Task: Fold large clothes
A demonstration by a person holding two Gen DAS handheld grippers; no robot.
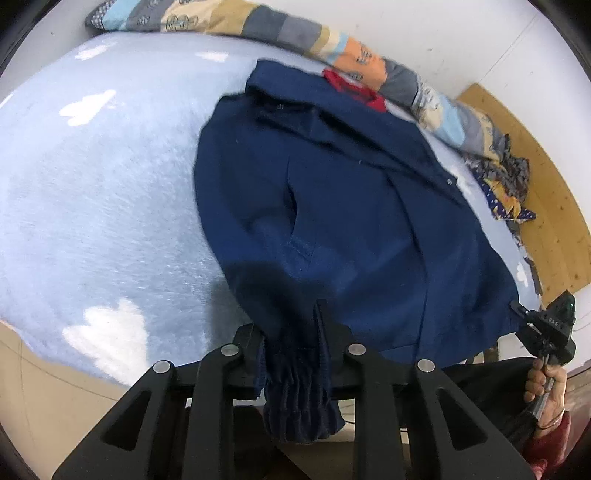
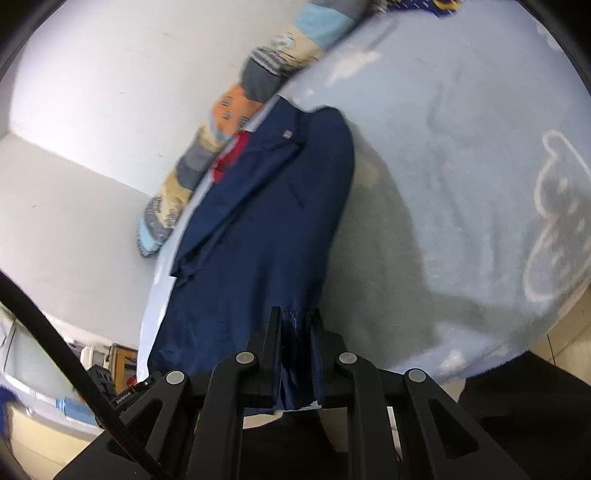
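A navy blue jacket (image 1: 332, 192) lies spread on a light blue fleece blanket with white clouds (image 1: 92, 192), collar at the far end with a red lining (image 1: 354, 88) showing. My left gripper (image 1: 295, 332) is shut on the jacket's gathered elastic hem at the near edge. My right gripper (image 1: 528, 317) shows at the right, shut on the hem's other corner. In the right wrist view the right gripper (image 2: 293, 321) pinches the jacket (image 2: 266, 221) hem, and the cloth hangs between the fingers.
A patchwork quilt (image 1: 258, 26) is bunched along the far edge against a white wall (image 1: 461, 37). A wooden board (image 1: 546, 206) stands at the right. The blanket (image 2: 461, 184) spreads wide beside the jacket. A black cable (image 2: 55, 332) crosses the lower left.
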